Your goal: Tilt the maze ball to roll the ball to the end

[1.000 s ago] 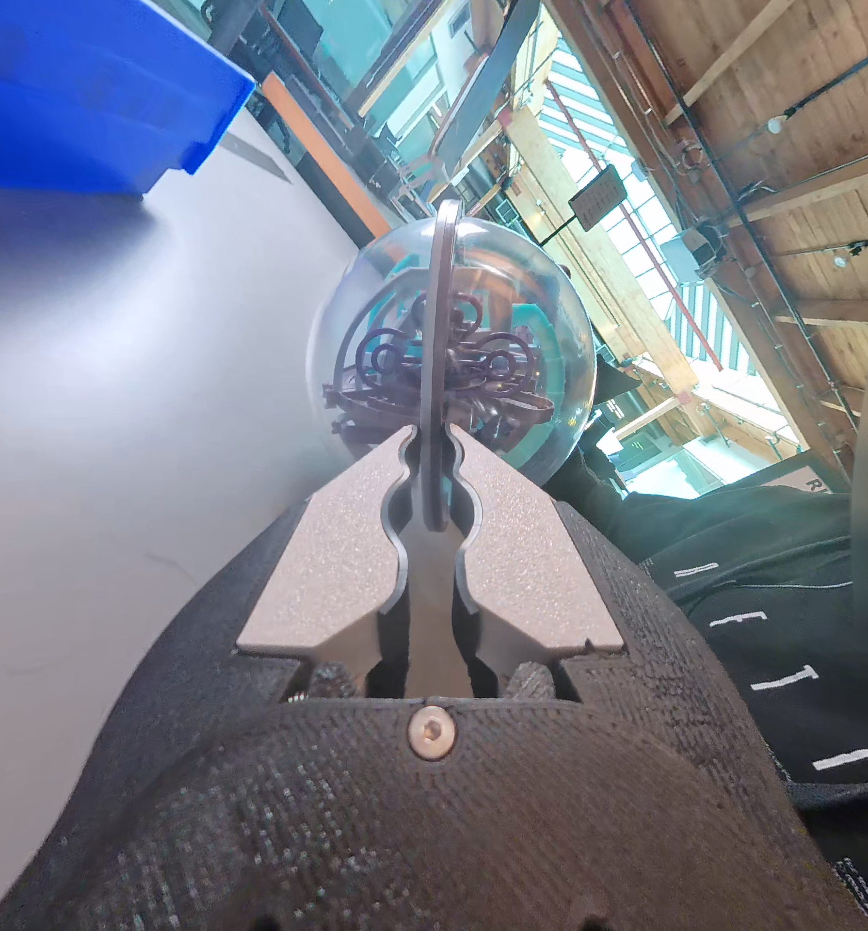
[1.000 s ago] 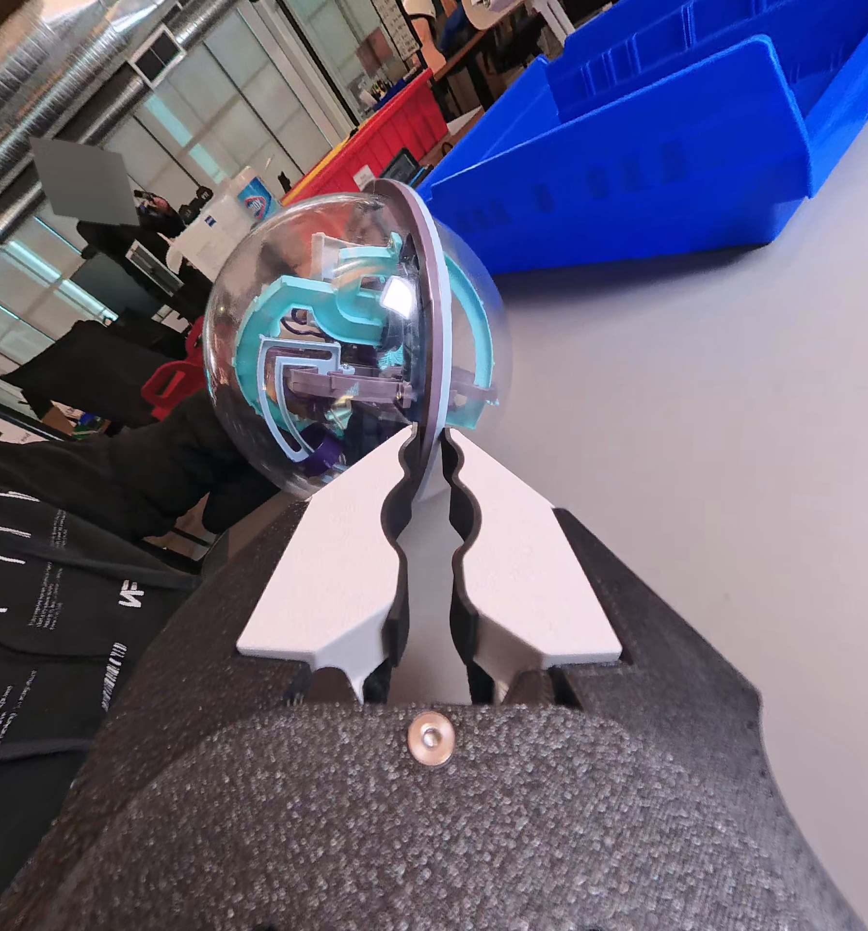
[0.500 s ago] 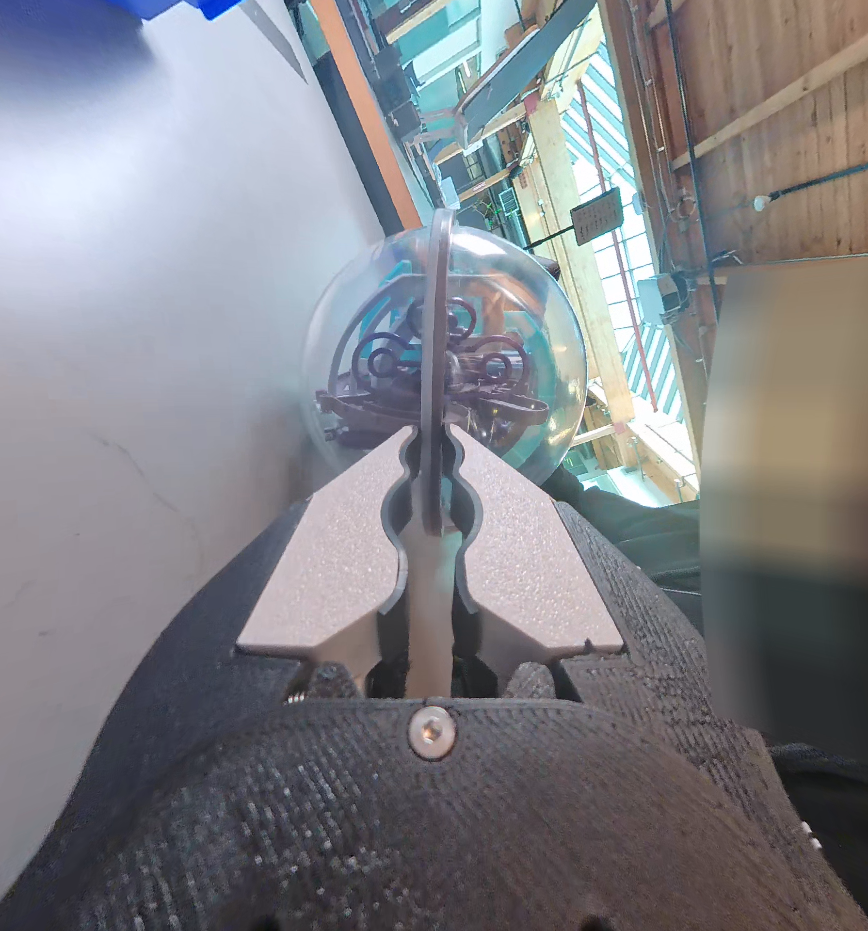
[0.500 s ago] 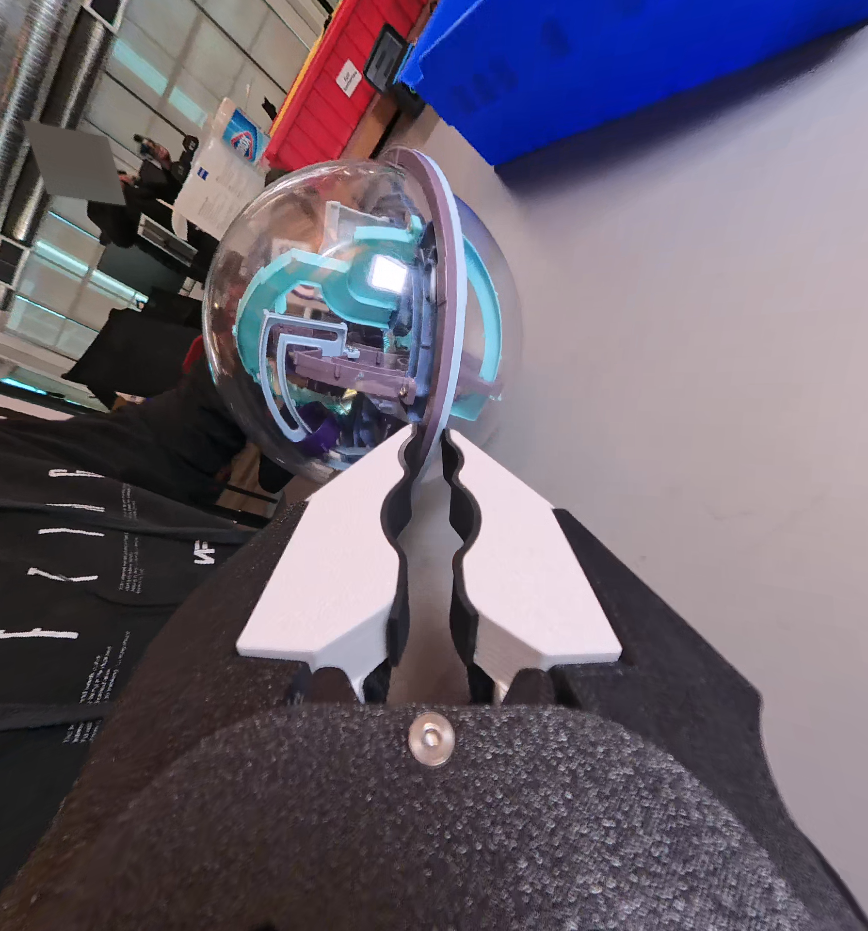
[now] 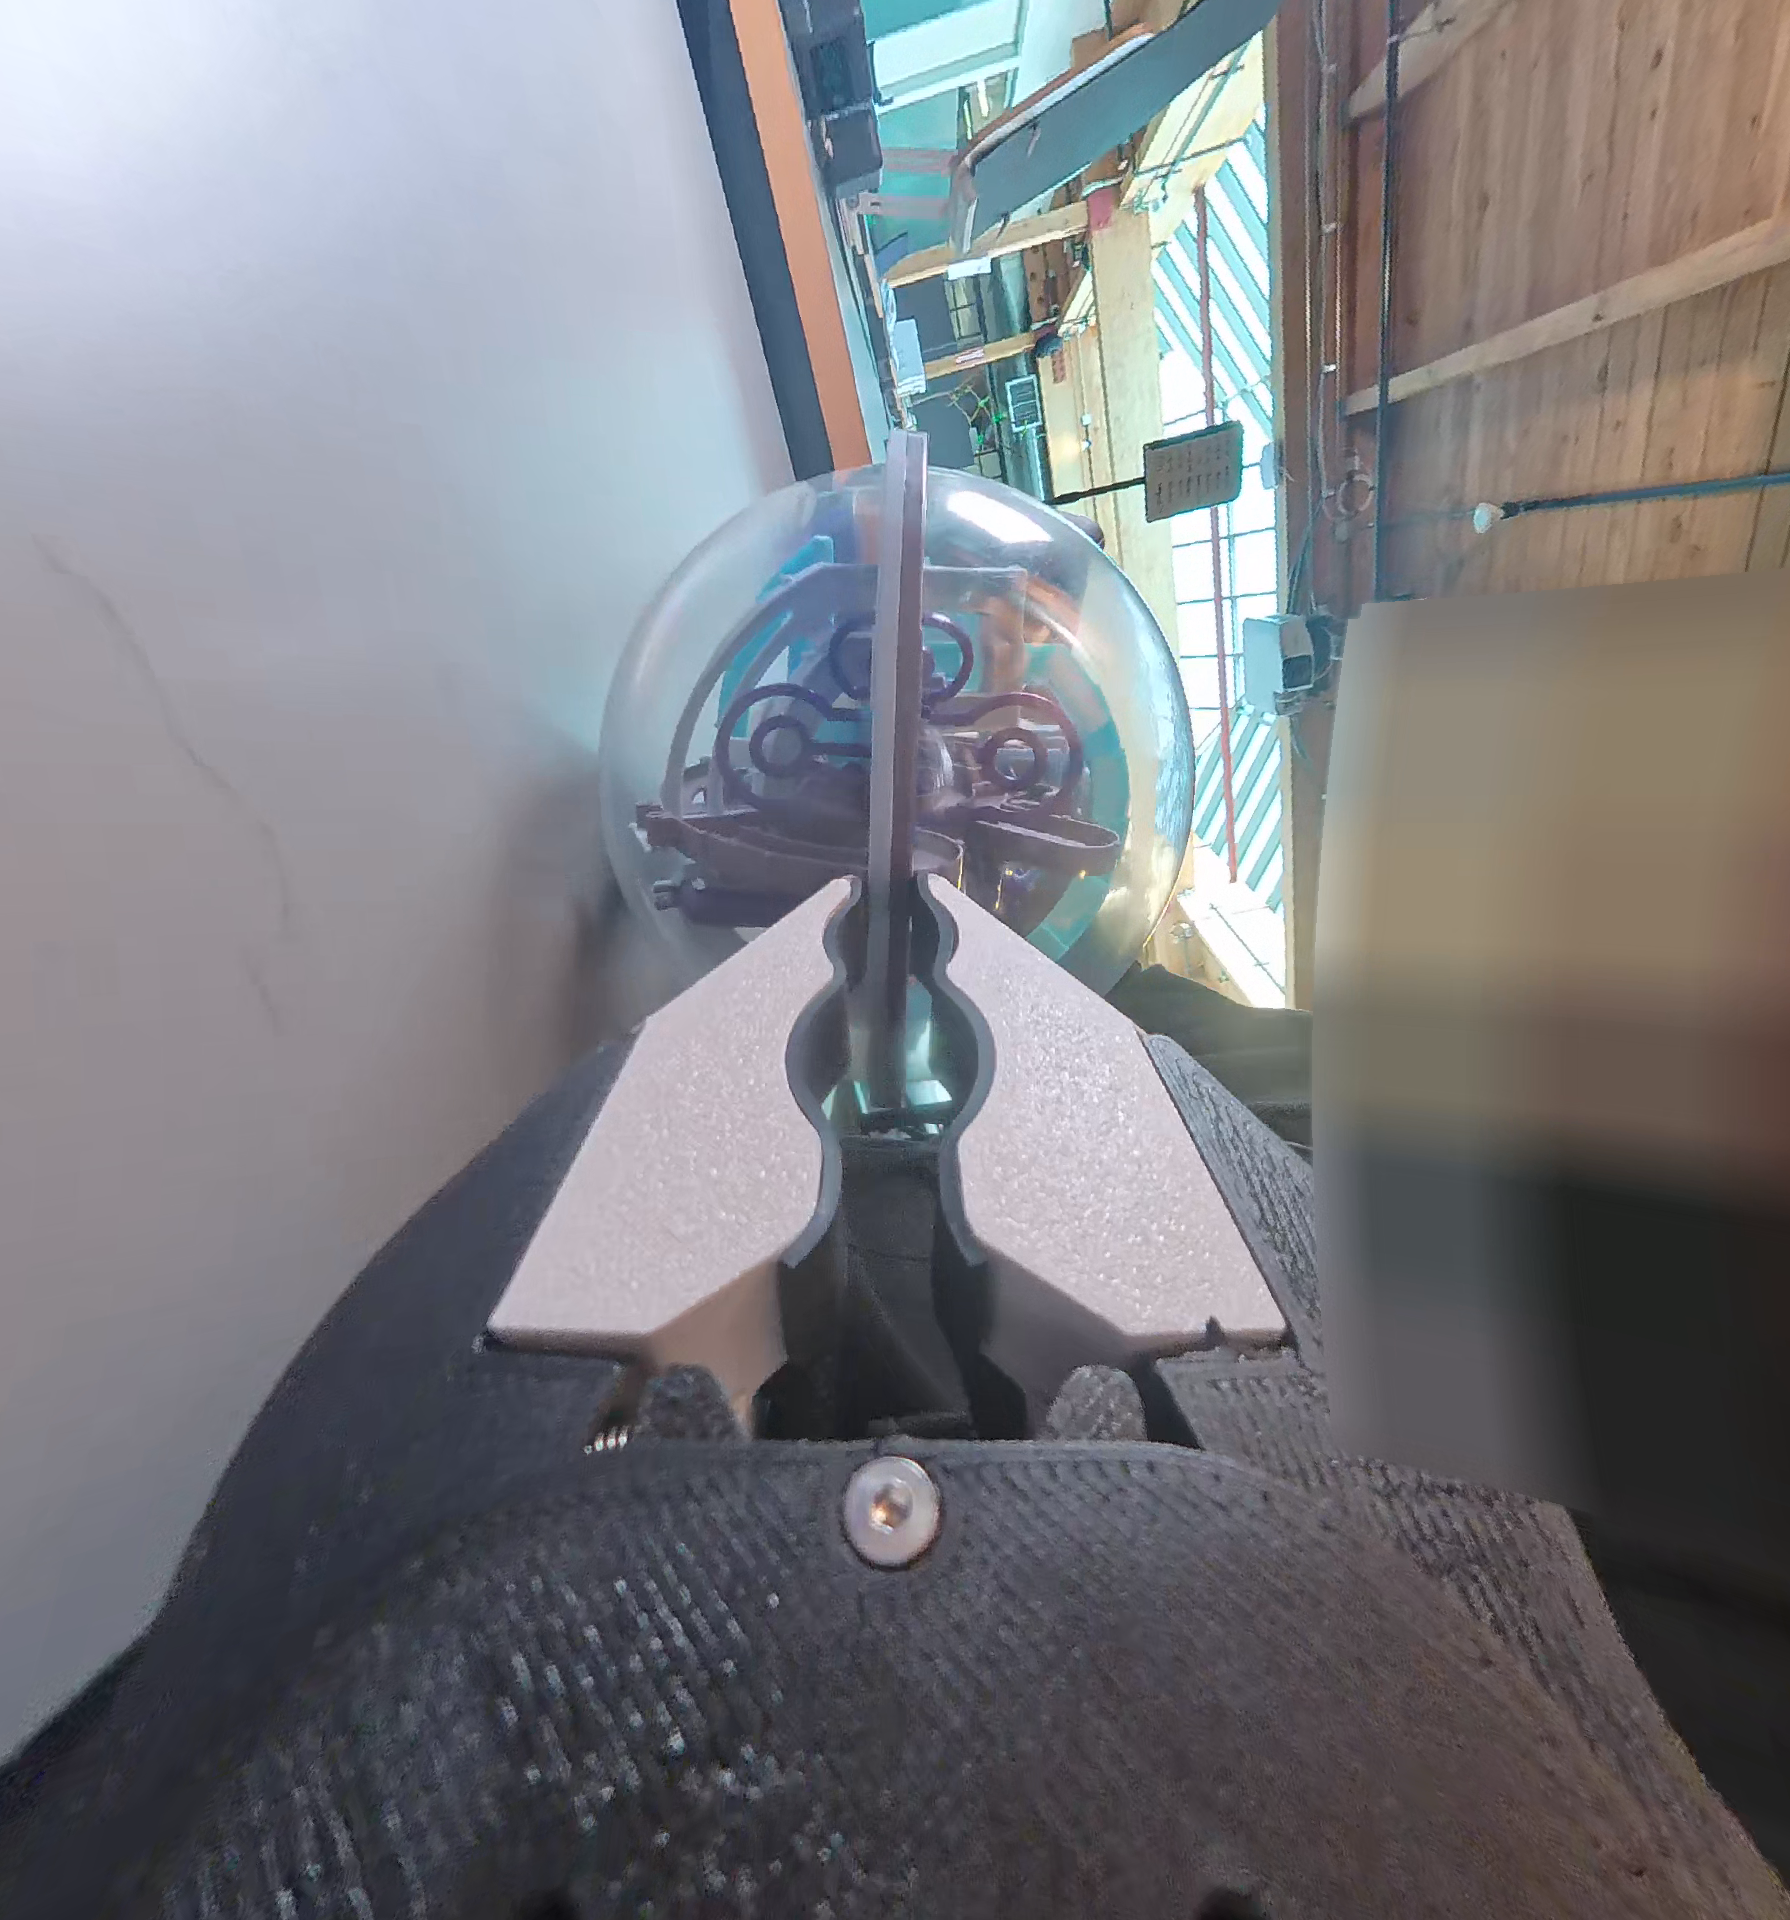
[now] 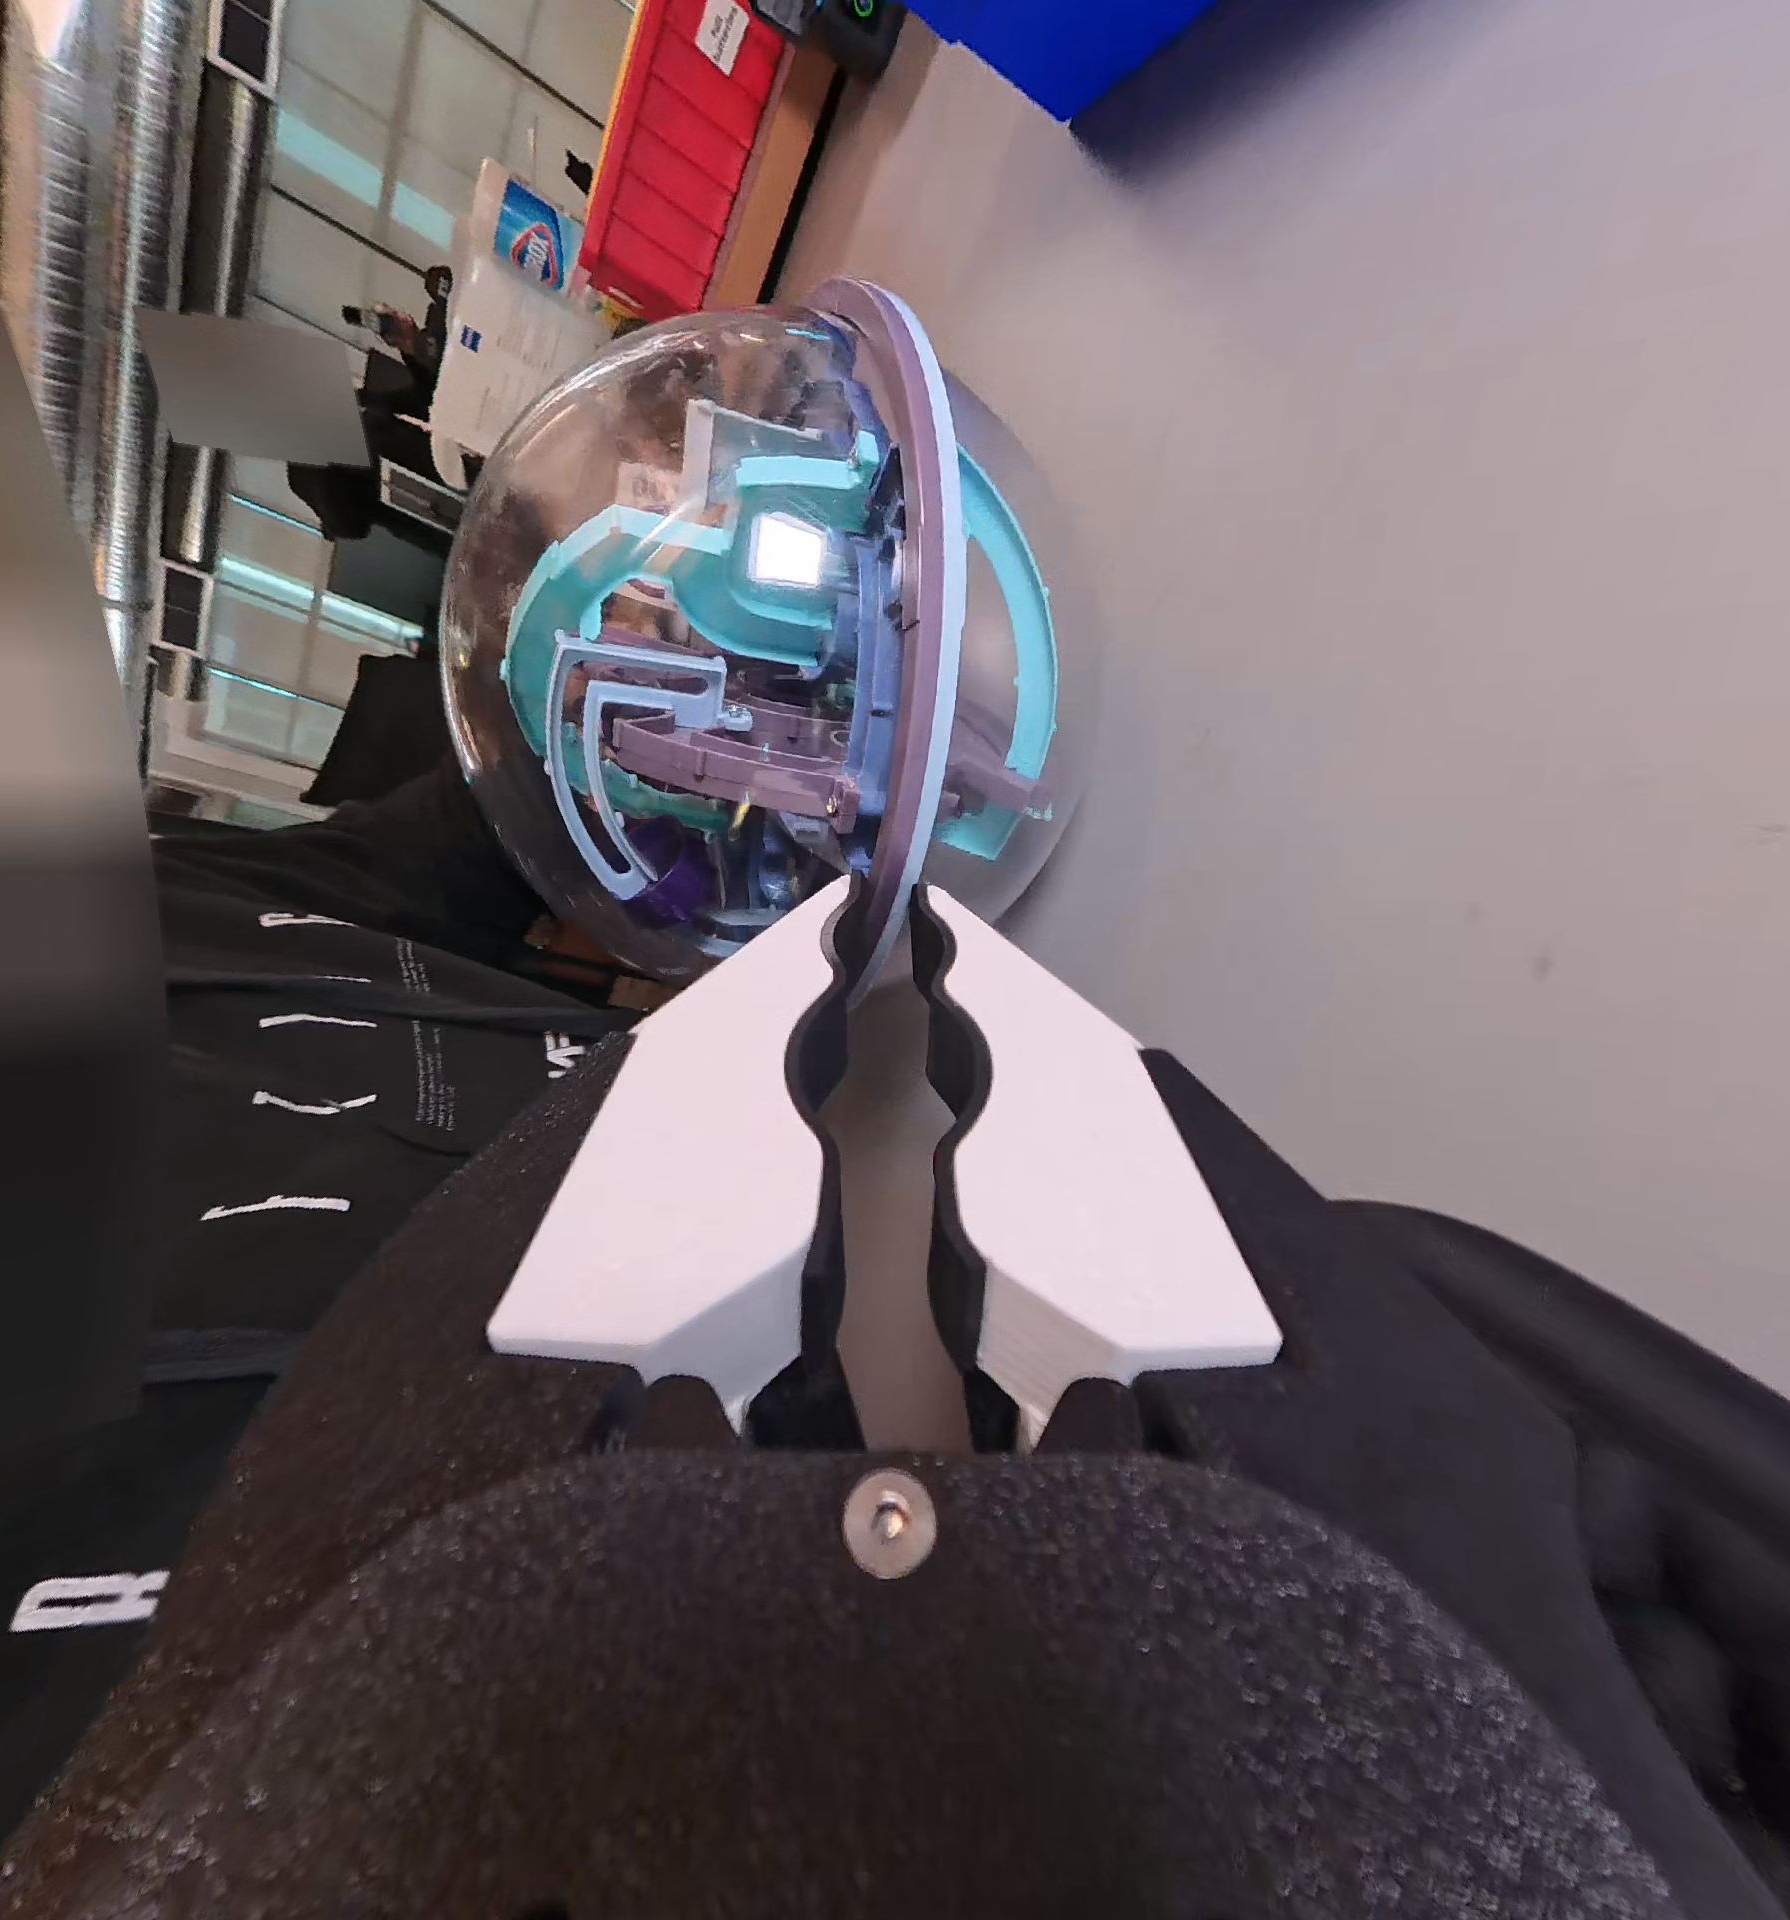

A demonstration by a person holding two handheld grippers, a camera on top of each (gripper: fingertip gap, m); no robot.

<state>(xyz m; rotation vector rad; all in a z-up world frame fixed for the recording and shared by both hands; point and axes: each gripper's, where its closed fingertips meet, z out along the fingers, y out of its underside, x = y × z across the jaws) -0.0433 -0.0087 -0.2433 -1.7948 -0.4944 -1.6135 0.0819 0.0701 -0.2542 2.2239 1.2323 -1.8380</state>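
Grey table point(image 6: 1493, 623) rears steeply in both views. Clear maze ball point(image 5: 901, 727) hangs just off it, its purple equatorial flange point(image 6: 912, 623) pinched edge-on by left gripper point(image 5: 886, 894) and right gripper point(image 6: 886, 894). We'd tilt slowly, both wrists together; the ring plane runs along each gripper's fingers.

Each gripper, left gripper point(image 5: 889, 902) and right gripper point(image 6: 886, 902), has pale wedge-shaped fingers with wavy dark inner pads, a textured black body and one silver screw at lower centre.
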